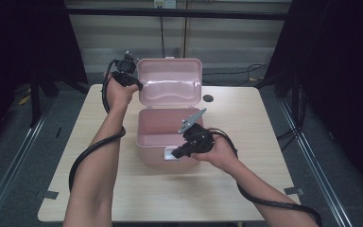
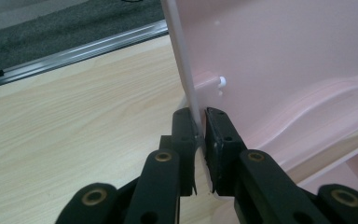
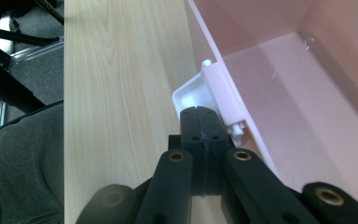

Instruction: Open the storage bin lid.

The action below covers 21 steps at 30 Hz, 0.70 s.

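Note:
A pink plastic box point(image 1: 157, 161) stands in the middle of the table with its lid point(image 1: 170, 78) swung up and back. My left gripper point(image 1: 139, 86) is at the lid's left edge. In the left gripper view the lid's thin rim point(image 2: 186, 70) runs between the jaws, and my left gripper point(image 2: 199, 123) is shut on it. My right gripper point(image 1: 174, 155) lies at the box's front wall. Its jaws are pressed together with nothing between them, and in the right gripper view the tips of my right gripper point(image 3: 200, 112) touch the white latch point(image 3: 192, 93). The inside of the box point(image 3: 289, 93) is bare.
The light wooden table point(image 1: 99, 142) has free surface on both sides of the box and in front of it. A small dark round spot point(image 1: 208, 98) lies to the right of the lid. Metal floor rails point(image 1: 9, 165) run beside the table.

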Each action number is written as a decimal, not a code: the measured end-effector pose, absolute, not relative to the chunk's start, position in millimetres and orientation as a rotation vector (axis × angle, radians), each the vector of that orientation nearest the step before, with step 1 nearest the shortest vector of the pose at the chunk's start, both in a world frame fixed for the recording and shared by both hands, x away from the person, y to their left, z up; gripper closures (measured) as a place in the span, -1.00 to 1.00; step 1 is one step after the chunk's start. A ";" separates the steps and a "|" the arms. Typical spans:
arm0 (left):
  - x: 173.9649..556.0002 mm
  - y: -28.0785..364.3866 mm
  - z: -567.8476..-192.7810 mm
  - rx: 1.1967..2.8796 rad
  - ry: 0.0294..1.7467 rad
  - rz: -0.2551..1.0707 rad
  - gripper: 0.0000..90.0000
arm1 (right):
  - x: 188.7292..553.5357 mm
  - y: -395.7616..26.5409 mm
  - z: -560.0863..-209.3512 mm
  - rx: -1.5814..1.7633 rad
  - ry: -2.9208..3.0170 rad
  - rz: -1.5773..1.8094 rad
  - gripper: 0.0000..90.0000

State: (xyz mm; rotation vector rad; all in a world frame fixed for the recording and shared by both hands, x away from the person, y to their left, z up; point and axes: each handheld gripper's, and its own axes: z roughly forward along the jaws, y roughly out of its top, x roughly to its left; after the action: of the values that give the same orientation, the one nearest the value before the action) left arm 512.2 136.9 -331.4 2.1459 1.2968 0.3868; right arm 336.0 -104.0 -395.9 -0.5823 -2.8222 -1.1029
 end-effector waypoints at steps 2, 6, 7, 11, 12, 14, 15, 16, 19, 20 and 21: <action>513.7 136.6 -333.2 2.143 1.299 0.390 0.83 | 335.7 -104.2 -395.8 -0.588 -2.820 -1.104 1.00; 515.6 135.0 -337.5 2.145 1.314 0.394 0.82 | 336.1 -104.3 -396.0 -0.584 -2.819 -1.107 1.00; 516.5 134.8 -339.3 2.148 1.316 0.392 0.82 | 336.1 -104.4 -396.2 -0.583 -2.818 -1.109 1.00; 519.6 135.7 -344.9 2.137 1.333 0.378 0.82 | 336.0 -104.6 -396.1 -0.588 -2.809 -1.104 1.00; 520.4 136.1 -346.2 2.132 1.339 0.371 0.82 | 336.2 -104.6 -396.2 -0.588 -2.811 -1.106 1.00; 521.6 135.3 -348.8 2.136 1.336 0.380 0.81 | 336.2 -104.6 -396.3 -0.588 -2.811 -1.104 1.00; 522.4 135.1 -349.9 2.145 1.334 0.380 0.81 | 336.4 -104.7 -396.2 -0.587 -2.809 -1.103 1.00; 522.8 134.6 -350.8 2.142 1.340 0.380 0.81 | 336.7 -105.0 -396.2 -0.588 -2.812 -1.100 1.00; 525.5 134.4 -354.4 2.146 1.349 0.373 0.81 | 337.0 -105.2 -396.7 -0.585 -2.803 -1.107 1.00; 526.4 134.7 -355.8 2.148 1.351 0.368 0.81 | 337.2 -105.3 -396.7 -0.586 -2.803 -1.108 1.00; 527.2 134.9 -357.4 2.145 1.355 0.366 0.80 | 337.1 -105.3 -396.7 -0.587 -2.803 -1.107 1.00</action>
State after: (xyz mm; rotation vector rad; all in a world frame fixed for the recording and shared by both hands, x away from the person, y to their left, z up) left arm 527.2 134.9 -357.4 2.1453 1.3547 0.3656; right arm 337.1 -105.3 -396.7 -0.5870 -2.8030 -1.1073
